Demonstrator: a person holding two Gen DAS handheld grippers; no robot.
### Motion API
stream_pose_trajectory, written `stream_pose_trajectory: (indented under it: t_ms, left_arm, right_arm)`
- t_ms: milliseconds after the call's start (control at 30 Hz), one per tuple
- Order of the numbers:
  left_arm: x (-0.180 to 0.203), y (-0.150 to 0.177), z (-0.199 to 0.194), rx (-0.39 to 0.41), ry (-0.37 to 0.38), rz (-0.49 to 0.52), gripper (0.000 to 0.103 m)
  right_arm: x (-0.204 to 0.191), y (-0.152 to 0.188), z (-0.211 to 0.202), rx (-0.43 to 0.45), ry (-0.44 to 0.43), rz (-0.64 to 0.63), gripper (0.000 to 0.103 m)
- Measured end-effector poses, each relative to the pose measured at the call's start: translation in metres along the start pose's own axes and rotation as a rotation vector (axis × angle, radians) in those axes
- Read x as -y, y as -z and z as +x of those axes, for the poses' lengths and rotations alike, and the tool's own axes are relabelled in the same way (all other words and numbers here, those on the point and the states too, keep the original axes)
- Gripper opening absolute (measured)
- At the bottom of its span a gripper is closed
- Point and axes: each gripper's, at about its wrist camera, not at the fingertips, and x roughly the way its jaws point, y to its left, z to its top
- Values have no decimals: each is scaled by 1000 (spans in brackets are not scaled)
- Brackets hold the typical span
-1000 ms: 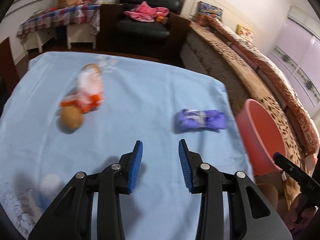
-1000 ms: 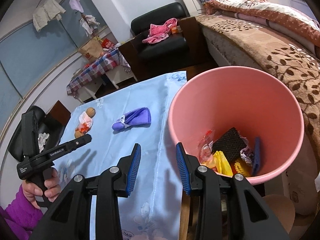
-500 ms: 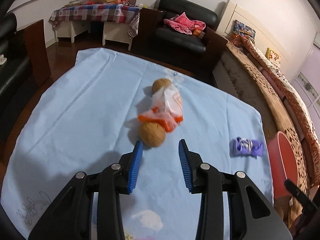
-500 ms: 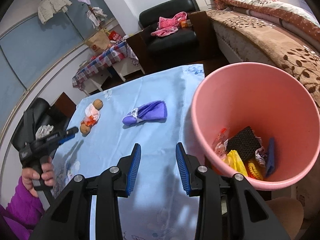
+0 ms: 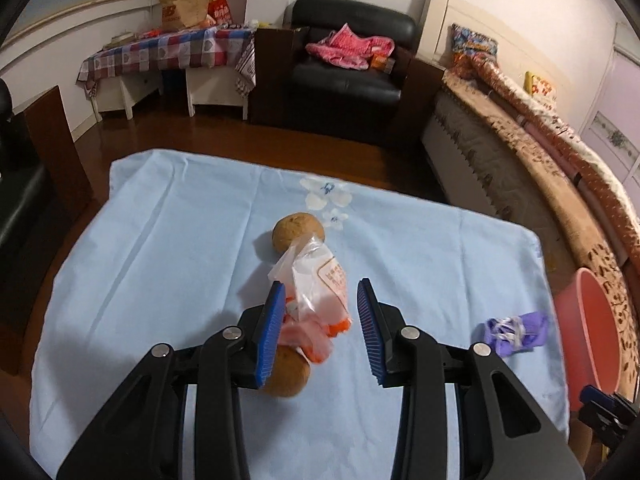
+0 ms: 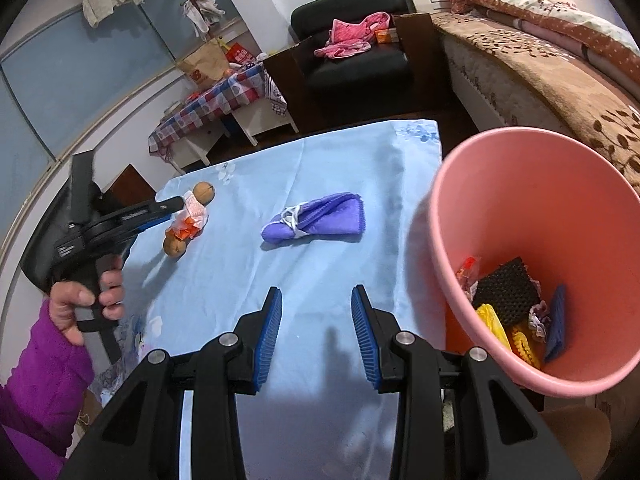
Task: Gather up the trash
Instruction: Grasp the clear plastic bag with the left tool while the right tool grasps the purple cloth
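- The left gripper (image 5: pixel 320 320) is hovering over the plastic wrapper (image 5: pixel 316 292) near the middle of the desk (image 5: pixel 160 264), its jaws standing open on either side of the wrapper and not yet pressing on it.
- The wrapper is lying between two brown potatoes, the far potato (image 5: pixel 298 232) touching its far end and the near potato (image 5: pixel 286 376) partly hiding under the left jaw.
- The right gripper (image 6: pixel 316 328) is waiting over the desk's right edge with its jaws open and nothing between them, just beside the pink bin (image 6: pixel 532 248), which is already holding several scraps.
- The purple cloth bundle (image 6: pixel 316 222) is sitting near the right edge of the desk, well apart from the wrapper.
- Risk, as I judge it: the wrapper is thin and crinkly, so the closing jaws could be pinching only a loose flap that slips free on lifting.
- Another likely slip: the near potato is sitting so close under the left jaw that a low grasp could be catching or rolling it toward the near edge.
- Carrying the wrapper across to the bin, the left gripper could be brushing the cloth bundle or crossing the right gripper.
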Motion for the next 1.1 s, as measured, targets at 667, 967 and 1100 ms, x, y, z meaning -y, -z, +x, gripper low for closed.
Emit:
stream_pose_trajectory:
  t_ms: [667, 967, 1100]
  left_arm:
    - [-4, 8, -25, 111, 145, -21, 23]
    - [3, 14, -41, 128, 219, -29, 23]
    - [1, 18, -44, 131, 222, -45, 23]
  right_arm:
    - [-19, -63, 52, -46, 22, -71, 59]
    - [-1, -102, 94, -139, 14, 19, 60]
    - [0, -103, 110, -209, 18, 19, 60]
